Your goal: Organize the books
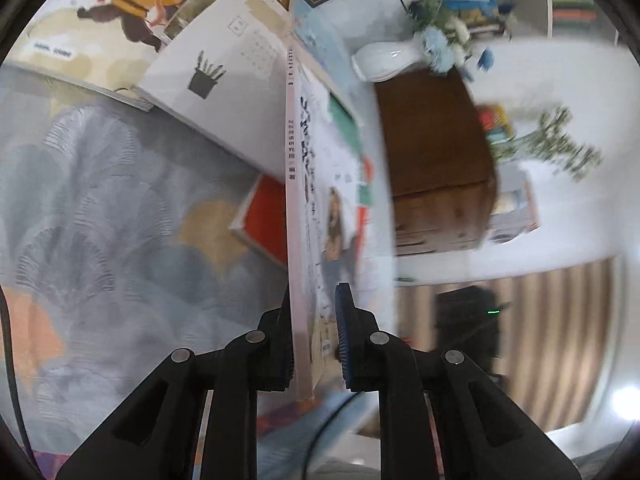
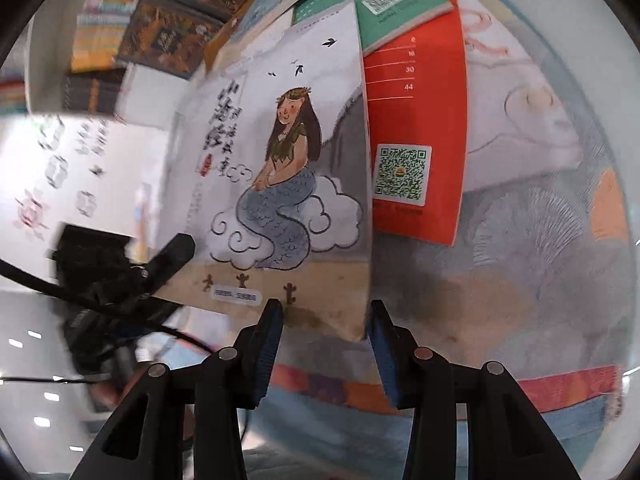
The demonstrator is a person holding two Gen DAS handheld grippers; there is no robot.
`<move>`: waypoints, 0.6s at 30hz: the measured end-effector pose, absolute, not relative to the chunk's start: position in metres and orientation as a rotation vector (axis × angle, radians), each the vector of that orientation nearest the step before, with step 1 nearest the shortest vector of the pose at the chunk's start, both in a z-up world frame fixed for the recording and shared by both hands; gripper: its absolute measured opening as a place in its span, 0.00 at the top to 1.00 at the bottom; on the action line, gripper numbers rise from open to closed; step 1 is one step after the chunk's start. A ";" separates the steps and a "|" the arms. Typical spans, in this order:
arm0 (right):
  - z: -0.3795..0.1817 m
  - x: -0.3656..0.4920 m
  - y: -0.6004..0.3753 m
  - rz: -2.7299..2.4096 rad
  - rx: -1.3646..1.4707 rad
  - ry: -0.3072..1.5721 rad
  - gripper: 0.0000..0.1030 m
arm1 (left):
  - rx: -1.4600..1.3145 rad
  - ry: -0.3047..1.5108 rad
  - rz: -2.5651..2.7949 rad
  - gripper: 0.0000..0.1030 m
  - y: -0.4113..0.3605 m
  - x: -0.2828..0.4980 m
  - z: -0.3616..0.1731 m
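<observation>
The left tongs (image 1: pixel 314 344) are clenching the mermaid book (image 1: pixel 316 216) by its lower edge, the pale spine facing the camera and running straight away from the jaws. In the right wrist view that book's cover (image 2: pixel 280 168) is standing just ahead of the right tongs (image 2: pixel 326 344), whose pads are parted with nothing between them, the book's bottom edge hanging just beyond their tips. The left tongs are showing there too (image 2: pixel 172 256), gripping the cover's lower left corner.

Left of the left tongs, open grey patterned rug (image 1: pixel 112 208) is giving plenty of room. Farther ahead it is crowding up: a red book (image 1: pixel 268 216) is lying just beside the spine, a white book with a pot drawing (image 1: pixel 216 92) is overlapping it beyond, and a picture book with an orange figure (image 1: pixel 108 12) is lying past that. To the right, a brown wooden cabinet (image 1: pixel 436 160) and a white vase of blue flowers (image 1: pixel 384 60) are standing well apart from the jaws.

Right of the right tongs, the red book (image 2: pixel 416 120) is lying flat, a green book (image 2: pixel 392 4) overlapping its far end.
</observation>
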State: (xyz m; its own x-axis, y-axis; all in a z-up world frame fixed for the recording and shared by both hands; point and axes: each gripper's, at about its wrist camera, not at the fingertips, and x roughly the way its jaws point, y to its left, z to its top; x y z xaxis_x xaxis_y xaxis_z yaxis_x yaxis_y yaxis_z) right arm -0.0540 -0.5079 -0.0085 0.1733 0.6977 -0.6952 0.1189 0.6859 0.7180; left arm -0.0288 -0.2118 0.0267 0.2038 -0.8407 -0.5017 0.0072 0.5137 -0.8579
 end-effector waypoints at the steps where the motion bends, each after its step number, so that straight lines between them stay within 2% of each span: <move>1: -0.010 -0.052 -0.513 0.477 0.792 1.348 0.52 | -0.889 1.238 -0.727 0.87 -0.210 -0.030 0.024; 8: -0.035 -0.042 -0.515 0.548 0.980 1.334 0.49 | -1.068 1.261 -0.766 0.88 -0.203 -0.028 0.015; 12: -0.045 -0.048 -0.519 0.556 1.076 1.306 0.50 | -0.988 1.316 -0.751 0.88 -0.211 -0.026 0.015; 14: -0.037 -0.051 -0.519 0.541 1.034 1.288 0.64 | -0.961 1.332 -0.737 0.88 -0.213 -0.025 0.013; 18: -0.009 -0.052 -0.508 0.502 0.808 1.261 0.72 | -0.771 1.350 -0.645 0.88 -0.220 -0.026 0.021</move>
